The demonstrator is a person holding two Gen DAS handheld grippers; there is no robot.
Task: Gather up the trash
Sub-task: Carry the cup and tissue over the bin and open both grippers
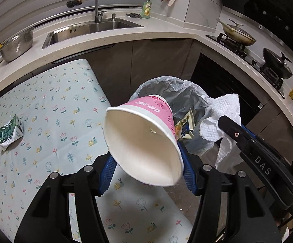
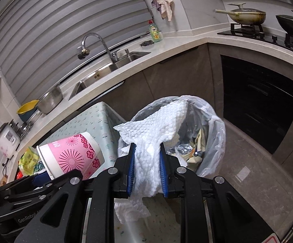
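While both tools (image 1: 146,174) (image 2: 147,162) clamp trash, only the right view shows the cup's (image 2: 71,156) pink outside fully.

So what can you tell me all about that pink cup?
The pink cup is a paper cup, white inside, with a white band at the rim and pink sides printed with darker pink flowers and starbursts. It looks empty. It lies tilted on its side in the air, mouth facing the left camera, pinched between the blue pads of the left claw. It hangs past the flowery table, near the lined trash bin.
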